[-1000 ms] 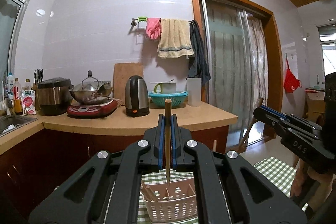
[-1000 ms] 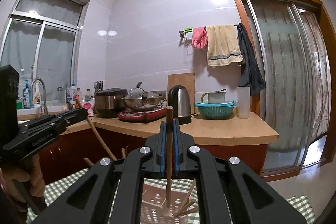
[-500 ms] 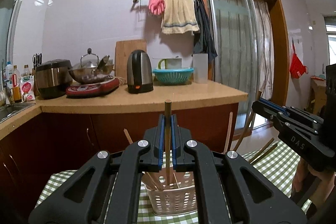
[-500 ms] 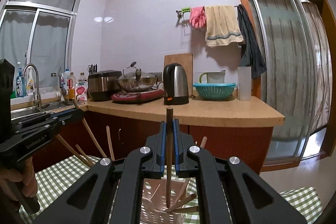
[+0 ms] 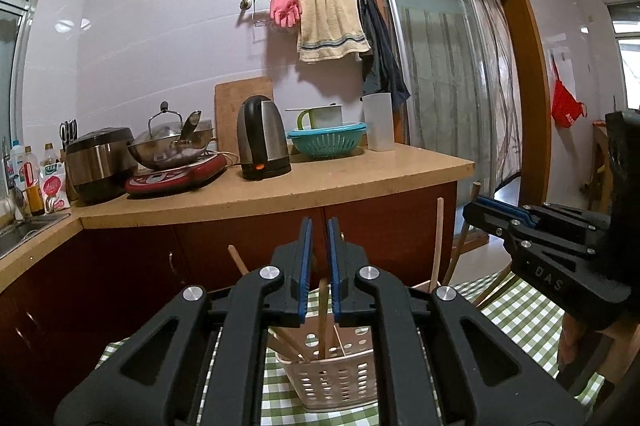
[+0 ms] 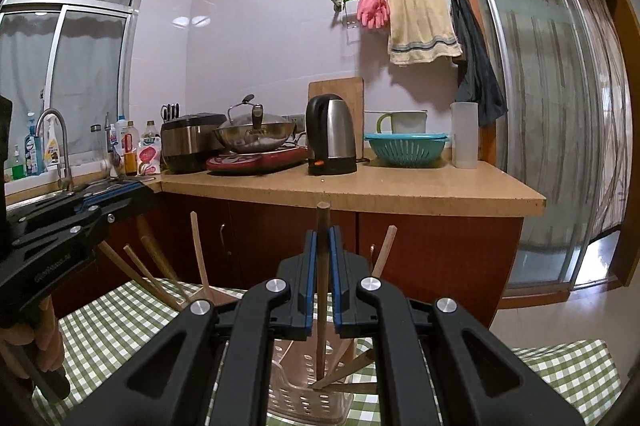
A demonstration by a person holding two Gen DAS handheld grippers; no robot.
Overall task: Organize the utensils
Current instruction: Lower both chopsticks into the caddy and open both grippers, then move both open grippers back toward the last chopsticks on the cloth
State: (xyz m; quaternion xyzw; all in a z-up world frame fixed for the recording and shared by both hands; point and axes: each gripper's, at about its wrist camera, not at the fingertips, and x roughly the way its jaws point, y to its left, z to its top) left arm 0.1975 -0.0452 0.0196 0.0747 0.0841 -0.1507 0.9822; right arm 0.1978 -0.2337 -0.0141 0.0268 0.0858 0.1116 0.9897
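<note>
The left tongs stood parted with nothing gripped between the blue pads; a wooden chopstick stood free in the gap below them, its lower end inside the perforated basket. The basket sat on the green checked tabletop, just beyond the tongs, with several more wooden sticks leaning out of it to left and right. The right tongs were slightly open around a darker upright chopstick; whether the pads touched it could not be told. Its tip reached down into the basket, where other sticks lay crossed. Far behind, a kettle stood on the kitchen counter.
</note>
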